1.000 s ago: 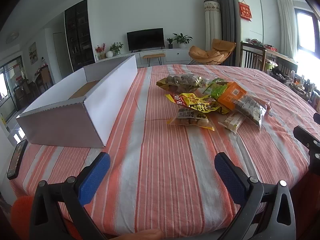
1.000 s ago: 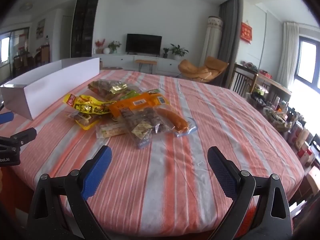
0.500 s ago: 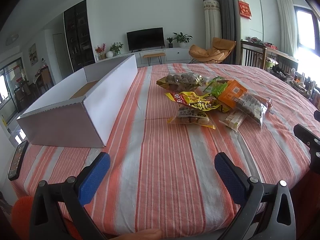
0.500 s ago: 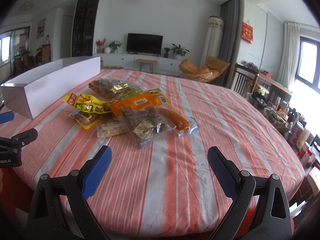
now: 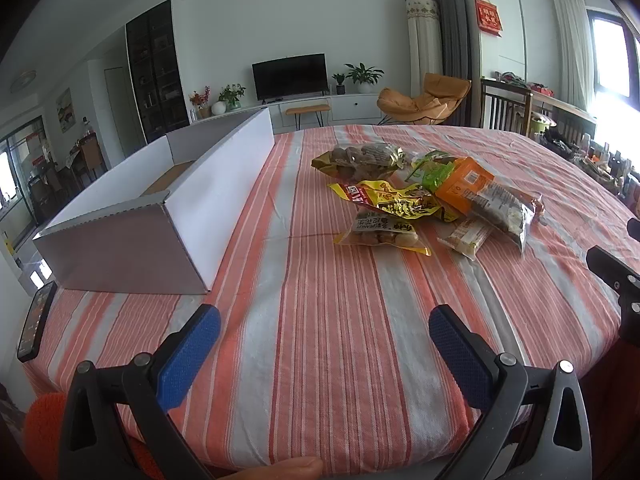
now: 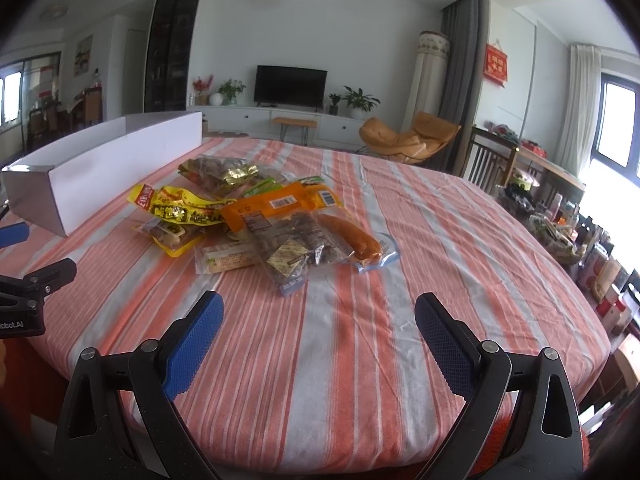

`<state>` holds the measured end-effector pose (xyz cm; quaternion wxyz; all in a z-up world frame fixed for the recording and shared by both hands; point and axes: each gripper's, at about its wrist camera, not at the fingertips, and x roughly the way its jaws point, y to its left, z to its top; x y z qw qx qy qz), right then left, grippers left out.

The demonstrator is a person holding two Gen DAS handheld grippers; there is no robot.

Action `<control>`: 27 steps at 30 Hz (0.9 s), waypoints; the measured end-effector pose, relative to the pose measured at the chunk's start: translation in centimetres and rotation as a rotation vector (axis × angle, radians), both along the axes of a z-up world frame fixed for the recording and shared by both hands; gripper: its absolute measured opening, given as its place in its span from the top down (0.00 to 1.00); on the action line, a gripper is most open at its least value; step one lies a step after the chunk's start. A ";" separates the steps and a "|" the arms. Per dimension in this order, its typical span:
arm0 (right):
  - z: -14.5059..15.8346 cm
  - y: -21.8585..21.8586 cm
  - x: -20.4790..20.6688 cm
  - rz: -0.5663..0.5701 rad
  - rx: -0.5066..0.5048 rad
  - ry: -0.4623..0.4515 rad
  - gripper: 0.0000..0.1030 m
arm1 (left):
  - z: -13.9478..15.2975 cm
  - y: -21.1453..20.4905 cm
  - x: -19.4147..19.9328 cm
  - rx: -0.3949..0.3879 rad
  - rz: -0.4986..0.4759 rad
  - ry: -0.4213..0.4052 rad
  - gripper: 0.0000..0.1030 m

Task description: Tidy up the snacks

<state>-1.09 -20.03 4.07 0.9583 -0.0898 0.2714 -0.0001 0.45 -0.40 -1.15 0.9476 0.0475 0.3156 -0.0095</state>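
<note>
Left wrist view
Left claw (image 5: 324,334): hanging wide apart over the near edge of the tabletop (image 5: 320,300), gripping nothing, blue pads (image 5: 190,354) facing each other across bare striped cloth.
White box (image 5: 224,184): sitting open-topped on the left of the tabletop, running away from the camera, well apart from the claw.
Snack pile (image 5: 424,196): lying right of the box in a loose overlapping heap; a yellow packet (image 5: 392,200) is resting across the middle, a peanut pouch (image 5: 382,234) nearest the camera.
Phone (image 5: 36,326): lying dark at the far left edge.
Thumb tip (image 5: 280,470): peeking in at the bottom.

Right wrist view
Right claw (image 6: 318,326): spread fully too, empty, hovering short of the snacks.
Snack pile (image 6: 260,216): sitting dead ahead, just beyond the fingertips; an orange packet (image 6: 276,206) is overlapping a clear bag of dark pieces (image 6: 292,244), with a sausage (image 6: 352,236) along its right side.
White box (image 6: 108,168): standing beyond the heap, on its left.
Left claw (image 6: 36,280): poking in at the left edge.
</note>
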 end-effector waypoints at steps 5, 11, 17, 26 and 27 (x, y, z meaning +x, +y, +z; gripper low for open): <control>-0.2 0.1 0.1 0.001 -0.001 0.003 0.05 | 0.0 0.0 0.0 0.000 0.001 0.000 0.00; -0.1 0.0 0.1 0.001 -0.001 0.003 0.05 | 0.0 0.0 0.0 0.000 0.000 0.000 0.00; -0.2 0.0 0.1 0.001 -0.001 0.004 0.05 | 0.0 0.0 0.0 0.000 0.001 0.000 0.00; -0.1 0.0 0.1 0.001 0.000 0.004 0.05 | -0.1 0.0 0.0 0.001 0.000 0.002 0.00; -0.2 0.0 0.1 0.000 0.001 0.004 0.05 | -0.1 0.0 0.0 0.001 0.000 0.002 0.00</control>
